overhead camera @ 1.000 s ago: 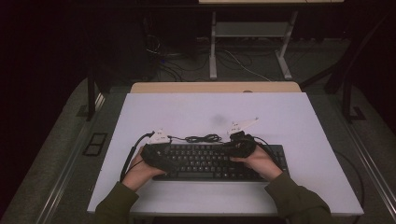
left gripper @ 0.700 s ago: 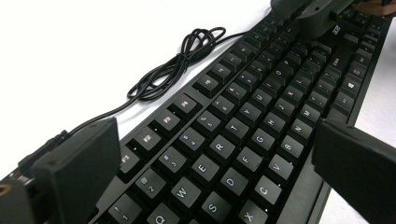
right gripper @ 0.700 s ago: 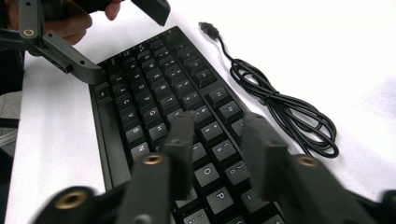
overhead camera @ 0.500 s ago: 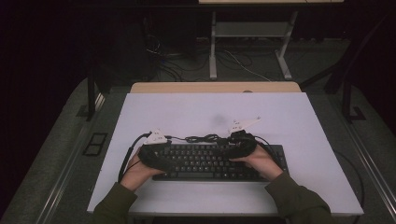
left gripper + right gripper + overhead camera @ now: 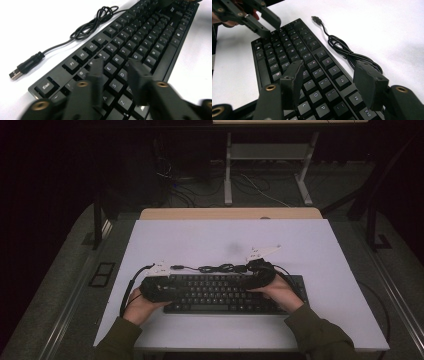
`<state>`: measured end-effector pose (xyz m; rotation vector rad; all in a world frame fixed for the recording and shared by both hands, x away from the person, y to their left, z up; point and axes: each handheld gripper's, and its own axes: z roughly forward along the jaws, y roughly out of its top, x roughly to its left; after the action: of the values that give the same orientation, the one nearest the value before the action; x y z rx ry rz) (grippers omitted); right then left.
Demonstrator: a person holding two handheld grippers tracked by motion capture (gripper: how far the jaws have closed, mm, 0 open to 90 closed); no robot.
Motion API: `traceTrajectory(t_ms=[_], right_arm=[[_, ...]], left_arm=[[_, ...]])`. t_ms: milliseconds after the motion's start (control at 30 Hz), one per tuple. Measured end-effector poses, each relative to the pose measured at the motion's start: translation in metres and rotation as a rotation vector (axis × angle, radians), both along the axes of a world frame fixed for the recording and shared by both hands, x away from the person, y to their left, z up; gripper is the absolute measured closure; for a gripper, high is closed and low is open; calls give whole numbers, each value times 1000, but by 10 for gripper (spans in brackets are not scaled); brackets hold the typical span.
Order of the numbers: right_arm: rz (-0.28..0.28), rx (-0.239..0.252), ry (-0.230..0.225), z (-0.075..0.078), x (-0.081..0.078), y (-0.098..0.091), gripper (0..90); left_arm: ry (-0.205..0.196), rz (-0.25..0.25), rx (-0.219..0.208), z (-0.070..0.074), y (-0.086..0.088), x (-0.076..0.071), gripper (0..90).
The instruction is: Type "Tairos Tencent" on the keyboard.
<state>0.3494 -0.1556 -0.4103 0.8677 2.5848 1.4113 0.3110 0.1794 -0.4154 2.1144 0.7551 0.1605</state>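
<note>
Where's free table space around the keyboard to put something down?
Bare: the table from its far edge to the cable, and the near strip before the keyboard. Crowded: left gripper and right gripper over the keyboard's ends.

Left tool (image 5: 167, 287) and right tool (image 5: 255, 274), one in each hand, point inward toward each other; left jaws just narrowed, right jaws just widened, gripping nothing.

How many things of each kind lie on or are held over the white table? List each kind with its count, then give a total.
Black keyboard: 1
Black cable with USB plug: 1
Hand-held black two-jaw grippers, left and right: 2
Total: 4
</note>
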Motion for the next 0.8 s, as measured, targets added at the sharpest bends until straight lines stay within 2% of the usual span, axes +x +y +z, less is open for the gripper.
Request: traceTrajectory(t_ms=[133,167,567,800], right_arm=[[2,-1,-1,0,0,0,404],[2,0,-1,0,0,0,404],[4,-3,-1,-1,0,1,403],[3,-3,0,-1,0,1,400]], left_arm=[[20,-15,2,-2,2,2,881],[27,-17,3,-2,2,2,893],[40,-42,52,-10,-6,4,895],[45,-45,63,-13,-9,5,894]])
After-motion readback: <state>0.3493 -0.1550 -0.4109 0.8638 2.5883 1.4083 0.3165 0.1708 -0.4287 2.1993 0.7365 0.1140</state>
